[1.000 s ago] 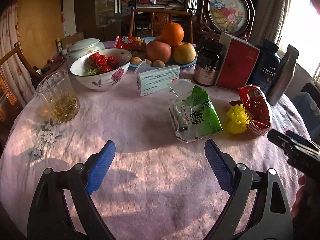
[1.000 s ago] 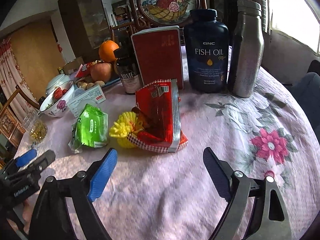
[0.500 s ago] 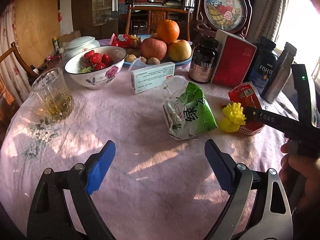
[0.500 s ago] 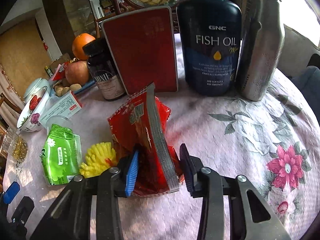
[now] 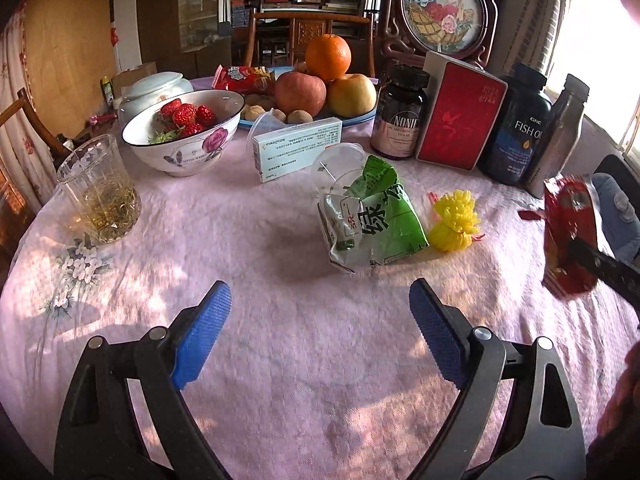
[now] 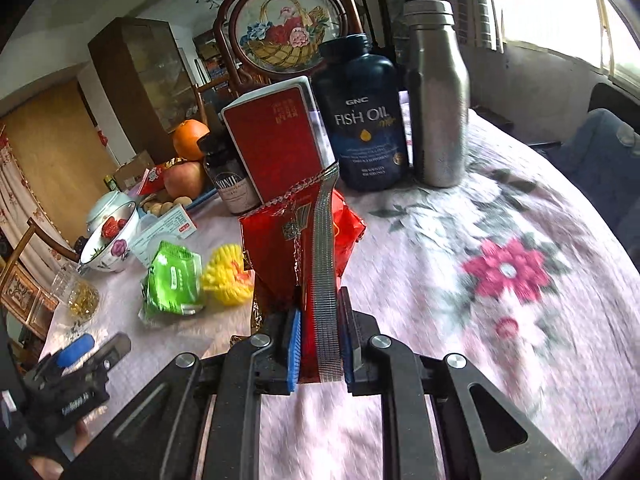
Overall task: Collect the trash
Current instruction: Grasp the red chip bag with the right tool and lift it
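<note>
My right gripper [image 6: 318,350] is shut on a red snack wrapper [image 6: 296,240] and holds it up off the pink tablecloth; the wrapper also shows at the right edge of the left wrist view [image 5: 570,236]. A crumpled green wrapper [image 5: 376,220] and a yellow frilly paper piece [image 5: 456,220] lie on the table, ahead of my left gripper [image 5: 318,332], which is open and empty above the cloth. A clear plastic lid [image 5: 340,164] lies behind the green wrapper. The green wrapper [image 6: 172,284] and yellow piece [image 6: 226,280] lie left of the held wrapper.
At the back stand a strawberry bowl [image 5: 184,140], a glass of tea [image 5: 100,192], a medicine box [image 5: 296,148], a fruit plate [image 5: 320,80], a dark pill jar [image 5: 400,112], a red box [image 5: 460,116], a fish oil bottle [image 5: 520,128] and a steel bottle [image 5: 560,136].
My right gripper closed on the red wrapper and lifted it off the table, away from the yellow piece. The left gripper stayed open and shifted slightly.
</note>
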### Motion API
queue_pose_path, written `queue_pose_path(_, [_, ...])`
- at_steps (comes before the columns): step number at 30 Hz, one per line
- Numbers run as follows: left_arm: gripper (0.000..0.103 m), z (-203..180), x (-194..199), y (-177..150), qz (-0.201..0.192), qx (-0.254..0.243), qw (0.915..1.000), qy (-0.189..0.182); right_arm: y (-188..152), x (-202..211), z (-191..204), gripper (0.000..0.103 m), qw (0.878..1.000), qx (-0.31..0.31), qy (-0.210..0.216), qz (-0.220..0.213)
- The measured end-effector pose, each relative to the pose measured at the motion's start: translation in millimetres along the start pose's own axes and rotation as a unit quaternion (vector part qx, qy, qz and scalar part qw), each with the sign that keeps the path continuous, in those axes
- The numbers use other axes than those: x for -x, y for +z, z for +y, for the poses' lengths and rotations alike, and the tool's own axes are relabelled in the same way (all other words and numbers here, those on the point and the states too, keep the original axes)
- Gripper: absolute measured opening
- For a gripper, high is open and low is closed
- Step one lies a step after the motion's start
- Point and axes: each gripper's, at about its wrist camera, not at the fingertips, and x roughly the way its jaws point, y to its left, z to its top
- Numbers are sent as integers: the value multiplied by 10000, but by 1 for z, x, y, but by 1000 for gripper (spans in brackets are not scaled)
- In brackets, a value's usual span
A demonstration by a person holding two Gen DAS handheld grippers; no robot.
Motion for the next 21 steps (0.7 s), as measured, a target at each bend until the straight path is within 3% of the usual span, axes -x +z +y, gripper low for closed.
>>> queue_pose_path(4, [88,-3,-1,-2,-51,-69,10000,34,-10,-7,-7,17,9999,40,-120,-24])
queue_pose_path(14, [88,-16,2,-5,-28,102,9999,-38,-5,-4,-32,17,9996,-202,196,-54])
queue_pose_path(17, [88,-24,-2,2,-15,-212,9992,327,-4,-2,-38,17,9989,-344,311,-57])
queue_pose_path(21, [87,-25,-13,6,-86,-869,9920,908,-4,-2,-39,17,9980,-432,466,20])
